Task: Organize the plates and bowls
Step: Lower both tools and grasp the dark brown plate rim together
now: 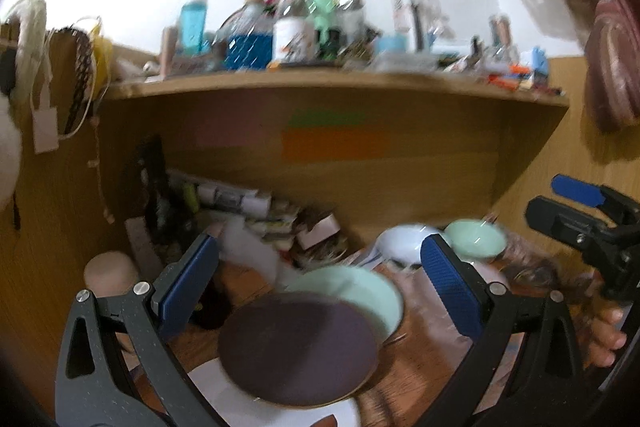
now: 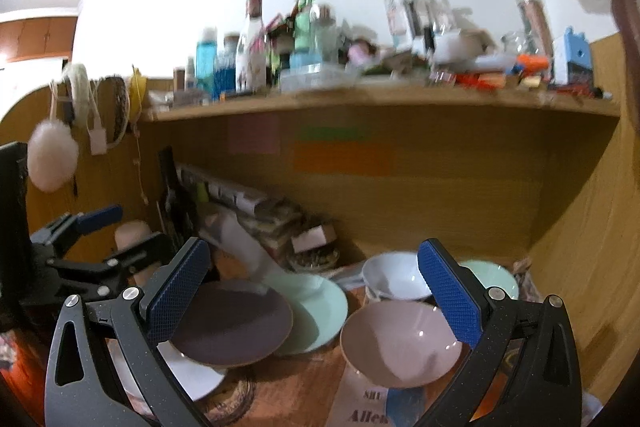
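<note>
Dark purple plate (image 1: 298,349) lies nearest, overlapping the mint plate (image 1: 360,291); both tools, left tool (image 1: 320,291) and right tool (image 2: 316,295), gape wide, empty; I'd approach its free rim low, pinching squarely before lifting

paper sheet (image 2: 366,403) under pink bowl (image 2: 400,343) | reads "SHI" and "Allen", cut off | other labels too blurred
</note>
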`<state>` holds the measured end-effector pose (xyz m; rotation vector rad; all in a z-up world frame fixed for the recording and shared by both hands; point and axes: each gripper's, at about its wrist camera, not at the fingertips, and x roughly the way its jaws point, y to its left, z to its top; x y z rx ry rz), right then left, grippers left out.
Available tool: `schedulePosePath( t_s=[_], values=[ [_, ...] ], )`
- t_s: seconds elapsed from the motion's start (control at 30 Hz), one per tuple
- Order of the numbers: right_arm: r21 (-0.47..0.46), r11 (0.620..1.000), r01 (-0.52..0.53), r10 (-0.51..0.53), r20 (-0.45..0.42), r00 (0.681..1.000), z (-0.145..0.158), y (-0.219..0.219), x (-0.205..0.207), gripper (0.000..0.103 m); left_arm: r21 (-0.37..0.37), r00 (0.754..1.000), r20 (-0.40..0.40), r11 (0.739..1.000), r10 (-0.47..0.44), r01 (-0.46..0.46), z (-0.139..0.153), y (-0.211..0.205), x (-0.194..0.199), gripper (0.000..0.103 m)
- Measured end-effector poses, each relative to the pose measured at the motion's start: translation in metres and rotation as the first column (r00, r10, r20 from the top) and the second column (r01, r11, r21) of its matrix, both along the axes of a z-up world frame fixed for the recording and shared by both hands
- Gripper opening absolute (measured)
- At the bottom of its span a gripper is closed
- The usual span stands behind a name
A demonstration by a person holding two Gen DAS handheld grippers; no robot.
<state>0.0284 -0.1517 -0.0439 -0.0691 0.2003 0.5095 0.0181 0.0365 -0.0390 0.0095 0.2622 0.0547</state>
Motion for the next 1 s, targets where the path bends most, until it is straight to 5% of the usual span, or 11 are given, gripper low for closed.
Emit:
schedulePosePath(
  t_s=[0.33,0.6,0.9,1.0],
  values=[
    [-0.098,0.993,-0.066,0.046,-0.185,0.982,-0.058,0.04,0.036,0.1,-0.058,0.963,-0.261,0.995,0.067,-0.085,-0.059,0.079,0.041,0.1],
    [-0.152,0.982,-0.114,0.055,-0.346,0.937,-0.091,0.071,0.063,0.069,-0.11,0.899,-0.431,0.984,0.078,-0.138,-0.098,0.121,0.074,0.081],
    [-0.174,0.98,-0.097,0.001,-0.485,0.874,-0.121,0.094,0.093,0.036,-0.141,0.845,-0.534,0.984,0.015,-0.107,-0.122,0.132,0.106,0.059],
    [-0.155,0.983,-0.1,0.003,-0.526,0.85,-0.128,0.094,0.101,0.032,-0.153,0.831,-0.556,0.984,-0.006,-0.095,-0.128,0.134,0.113,0.051]
  ],
)
